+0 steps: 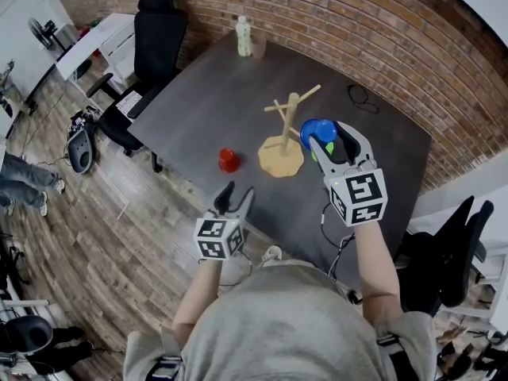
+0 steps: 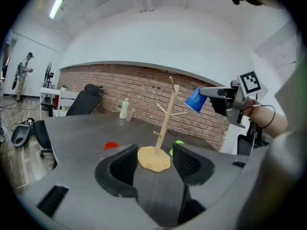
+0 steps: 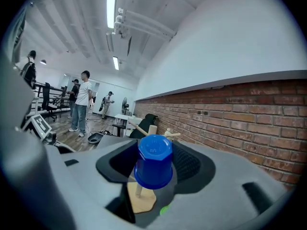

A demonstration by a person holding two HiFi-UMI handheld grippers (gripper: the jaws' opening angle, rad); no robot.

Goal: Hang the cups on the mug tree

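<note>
Two forearms reach forward in the head view, right gripper (image 1: pixel 326 135) held high beside the mug tree (image 1: pixel 284 133), left gripper (image 1: pixel 236 193) low near the table (image 1: pixel 198 101) edge. Left gripper view: jaws spread, empty. Right gripper view: jaws pinch the blue cup (image 3: pixel 153 162) (upside down).

Pale bare wood, that mug tree (image 1: pixel 286 137); the cup (image 3: pixel 153 162) glossy blue plastic; table (image 1: pixel 206 109) matt grey; brick wall (image 1: pixel 381 46) rough.

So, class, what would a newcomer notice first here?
The blue cup, held upside down in the right gripper, right of the bare wooden mug tree on the dark table. Then the red cup left of the tree's base, and the left gripper, open and empty, nearer the person.
</note>
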